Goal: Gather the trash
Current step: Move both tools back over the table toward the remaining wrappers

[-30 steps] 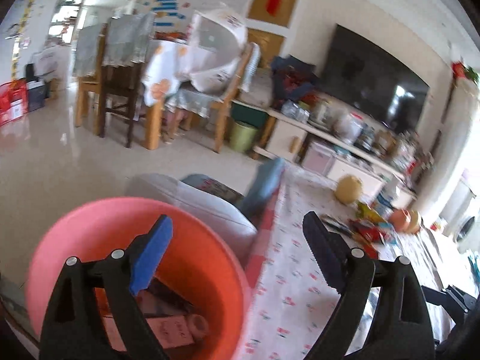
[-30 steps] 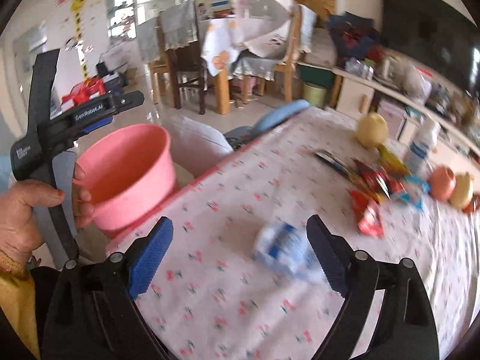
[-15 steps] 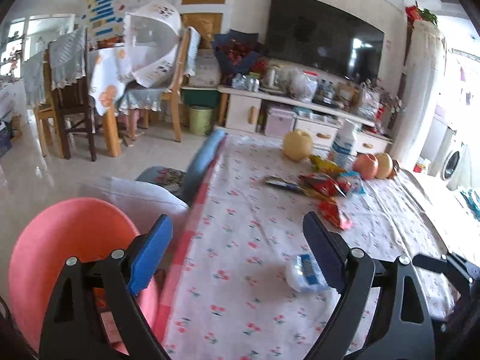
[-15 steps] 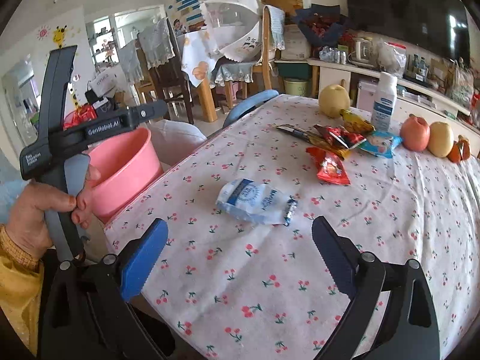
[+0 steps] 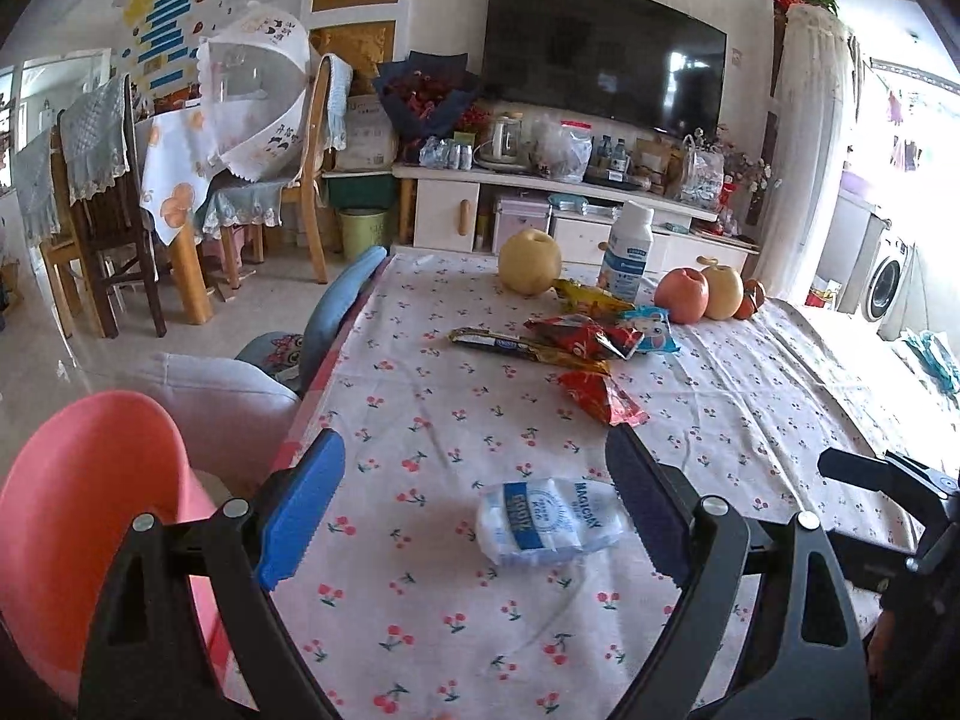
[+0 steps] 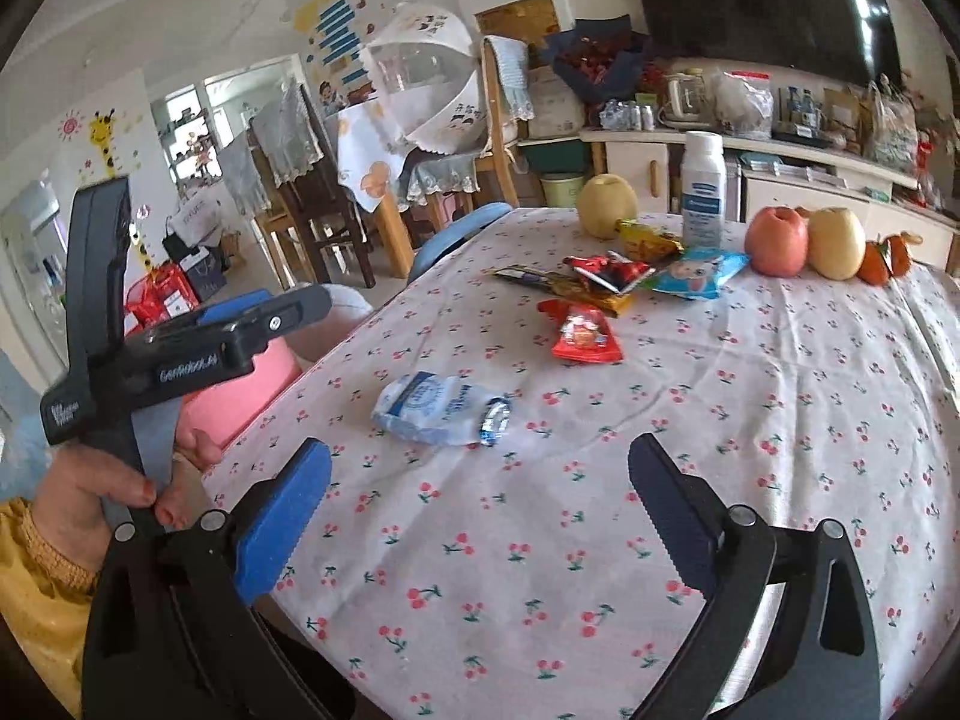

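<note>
A crumpled white-and-blue plastic wrapper point(image 5: 552, 522) lies on the cherry-print tablecloth point(image 5: 456, 420), between the fingers of my open left gripper point(image 5: 474, 510). It also shows in the right wrist view point(image 6: 441, 408), ahead of my open, empty right gripper point(image 6: 480, 516). A pink bin point(image 5: 78, 534) stands off the table's left edge, also in the right wrist view point(image 6: 240, 390). A red snack wrapper point(image 5: 600, 399) and several more wrappers point(image 5: 576, 339) lie farther back.
A pear point(image 5: 530, 261), a white bottle point(image 5: 627, 252), an apple point(image 5: 681, 295) and more fruit stand at the table's far end. A blue chair point(image 5: 336, 312) and a grey cushion point(image 5: 222, 390) sit at the left edge. The left gripper's body point(image 6: 180, 354) is at the left.
My left gripper swung right, from over the pink bin to above the table, and now frames the white-and-blue wrapper. My right gripper drew back a little from that wrapper.
</note>
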